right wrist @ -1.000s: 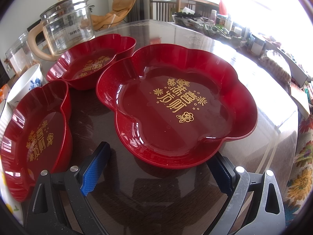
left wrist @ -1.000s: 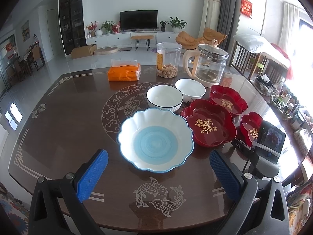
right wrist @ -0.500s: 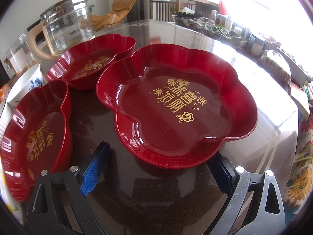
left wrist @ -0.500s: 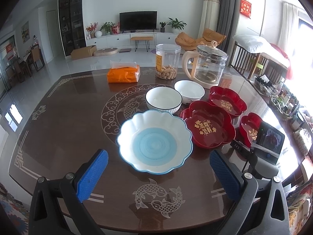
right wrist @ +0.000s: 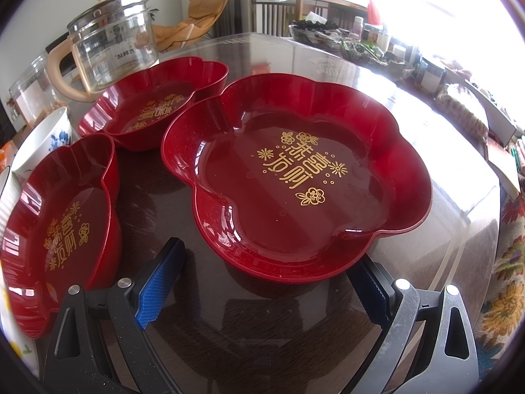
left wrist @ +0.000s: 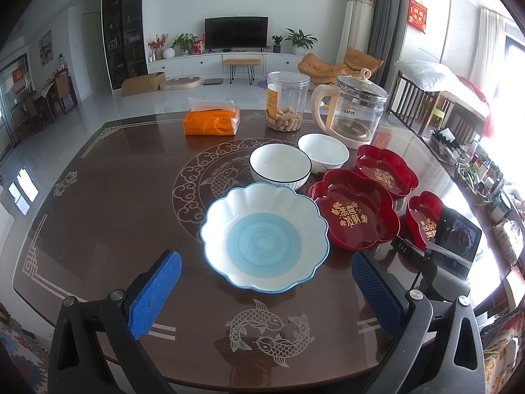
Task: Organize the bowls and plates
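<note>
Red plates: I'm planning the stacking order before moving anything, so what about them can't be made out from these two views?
- Nearest red plate, left wrist view: its near half is hidden behind the right tongs' body.
- Left red plate, right wrist view: cut off by the frame edge.
- Undersides and bases of all three: hidden in both views.
- Far red plate, right wrist view: its near rim is covered by the big plate.

Black gripper (left wrist: 266,292) frames, blue ribbed pads (left wrist: 154,292), silver screws
</note>
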Demonstrator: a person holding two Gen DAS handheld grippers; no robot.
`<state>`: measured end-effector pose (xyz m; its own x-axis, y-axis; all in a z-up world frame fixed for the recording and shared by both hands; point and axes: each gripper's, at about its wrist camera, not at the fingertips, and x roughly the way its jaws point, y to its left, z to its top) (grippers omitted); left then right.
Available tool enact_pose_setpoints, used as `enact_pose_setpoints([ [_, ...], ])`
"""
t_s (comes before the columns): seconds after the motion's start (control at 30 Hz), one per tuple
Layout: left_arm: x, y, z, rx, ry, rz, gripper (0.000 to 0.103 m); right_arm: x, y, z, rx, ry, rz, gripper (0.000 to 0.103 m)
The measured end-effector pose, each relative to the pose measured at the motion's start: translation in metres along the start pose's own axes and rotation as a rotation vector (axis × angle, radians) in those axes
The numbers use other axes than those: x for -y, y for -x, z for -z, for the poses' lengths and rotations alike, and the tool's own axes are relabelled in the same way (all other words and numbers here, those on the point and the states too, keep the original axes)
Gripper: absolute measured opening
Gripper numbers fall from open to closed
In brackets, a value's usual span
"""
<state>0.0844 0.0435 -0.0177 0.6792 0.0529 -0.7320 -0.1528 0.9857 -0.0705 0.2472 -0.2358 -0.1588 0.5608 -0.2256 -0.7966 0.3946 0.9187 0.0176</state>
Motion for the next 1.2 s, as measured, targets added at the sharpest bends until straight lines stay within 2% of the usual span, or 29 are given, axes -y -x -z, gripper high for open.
enact_pose_setpoints([
  [0.63, 0.002, -0.003, 0.001, 0.001, -0.002, 0.0, 0.103, 0.0, 0.0, 0.0, 0.0, -0.001, 0.0, 0.097],
  [1.2, -0.018, -0.017, 0.003, -0.016, 0.024, -0.01, 0.103, 0.0, 0.0, 0.0, 0.0, -0.001, 0.001, 0.097],
])
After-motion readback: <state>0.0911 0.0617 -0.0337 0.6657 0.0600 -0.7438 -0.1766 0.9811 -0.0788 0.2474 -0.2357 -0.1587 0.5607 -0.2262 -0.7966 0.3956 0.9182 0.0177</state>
